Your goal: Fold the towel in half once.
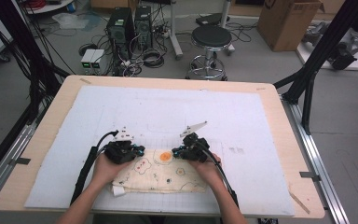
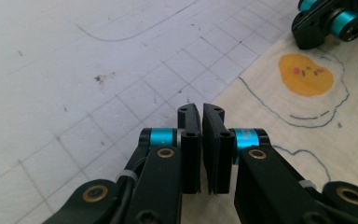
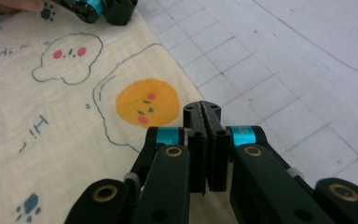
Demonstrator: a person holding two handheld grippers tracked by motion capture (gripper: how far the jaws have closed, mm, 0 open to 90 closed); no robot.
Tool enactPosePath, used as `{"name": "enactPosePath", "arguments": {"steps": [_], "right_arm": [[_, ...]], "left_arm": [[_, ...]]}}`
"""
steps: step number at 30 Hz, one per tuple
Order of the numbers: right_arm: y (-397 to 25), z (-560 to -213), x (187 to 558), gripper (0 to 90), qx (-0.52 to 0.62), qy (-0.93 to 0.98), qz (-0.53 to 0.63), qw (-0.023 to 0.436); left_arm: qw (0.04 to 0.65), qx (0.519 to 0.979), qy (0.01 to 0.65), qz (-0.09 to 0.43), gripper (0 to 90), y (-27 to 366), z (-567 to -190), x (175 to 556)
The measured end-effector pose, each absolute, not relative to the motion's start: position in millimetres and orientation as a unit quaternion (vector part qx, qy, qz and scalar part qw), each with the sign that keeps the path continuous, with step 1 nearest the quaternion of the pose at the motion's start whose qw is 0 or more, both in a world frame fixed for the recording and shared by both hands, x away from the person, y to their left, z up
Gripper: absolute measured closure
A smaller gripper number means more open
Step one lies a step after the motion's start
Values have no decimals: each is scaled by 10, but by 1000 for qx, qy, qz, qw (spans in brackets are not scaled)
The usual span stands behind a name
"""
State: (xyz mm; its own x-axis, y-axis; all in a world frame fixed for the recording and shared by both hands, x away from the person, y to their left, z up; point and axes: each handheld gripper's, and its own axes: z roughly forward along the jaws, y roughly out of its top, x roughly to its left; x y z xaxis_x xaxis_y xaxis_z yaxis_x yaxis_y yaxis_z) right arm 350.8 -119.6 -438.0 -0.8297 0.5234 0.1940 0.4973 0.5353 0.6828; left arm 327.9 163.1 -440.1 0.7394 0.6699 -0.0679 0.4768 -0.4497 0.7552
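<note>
A cream cloth (image 1: 161, 176) printed with cartoon eggs and paw marks lies folded on the white grid mat (image 1: 168, 107), near the table's front edge. My left gripper (image 1: 140, 150) sits at the cloth's far edge on the left. Its jaws (image 2: 201, 109) are pressed together right where the cloth (image 2: 279, 126) edge meets them. My right gripper (image 1: 176, 152) sits at the same edge, just right of the orange yolk print (image 1: 165, 157). Its jaws (image 3: 202, 108) are closed on the rim of the cloth (image 3: 51, 130). The cloth lies flat.
The wooden table (image 1: 56, 116) borders the mat on all sides. Bare mat stretches ahead of both grippers. Behind the table stand a black stool (image 1: 210, 37), computer towers (image 1: 121, 25) and a cardboard box (image 1: 286, 21). Black frame poles (image 1: 317, 56) rise at both sides.
</note>
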Motion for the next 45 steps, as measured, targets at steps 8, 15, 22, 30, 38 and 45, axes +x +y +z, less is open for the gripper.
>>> {"name": "enactPosePath", "arguments": {"steps": [8, 15, 22, 30, 38, 45], "right_arm": [[-1385, -4381, 3432, 892, 299, 873, 384, 26], [-1651, -4386, 3360, 880, 316, 866, 386, 32], [-1861, -4385, 3319, 870, 326, 863, 383, 42], [-2036, -4386, 3251, 844, 334, 856, 392, 48], [-2085, -4396, 3224, 819, 336, 851, 400, 48], [-2074, -4374, 3165, 728, 329, 848, 413, 56]], "left_arm": [[398, 841, 342, 131, 837, 1768, -4404, 3195], [401, 838, 344, 133, 813, 1905, -4417, 3118], [402, 837, 345, 138, 788, 1985, -4422, 3096], [404, 833, 349, 145, 758, 2060, -4428, 3081], [412, 830, 349, 144, 732, 2084, -4436, 3068], [420, 827, 352, 130, 639, 2110, -4425, 3049]]}}
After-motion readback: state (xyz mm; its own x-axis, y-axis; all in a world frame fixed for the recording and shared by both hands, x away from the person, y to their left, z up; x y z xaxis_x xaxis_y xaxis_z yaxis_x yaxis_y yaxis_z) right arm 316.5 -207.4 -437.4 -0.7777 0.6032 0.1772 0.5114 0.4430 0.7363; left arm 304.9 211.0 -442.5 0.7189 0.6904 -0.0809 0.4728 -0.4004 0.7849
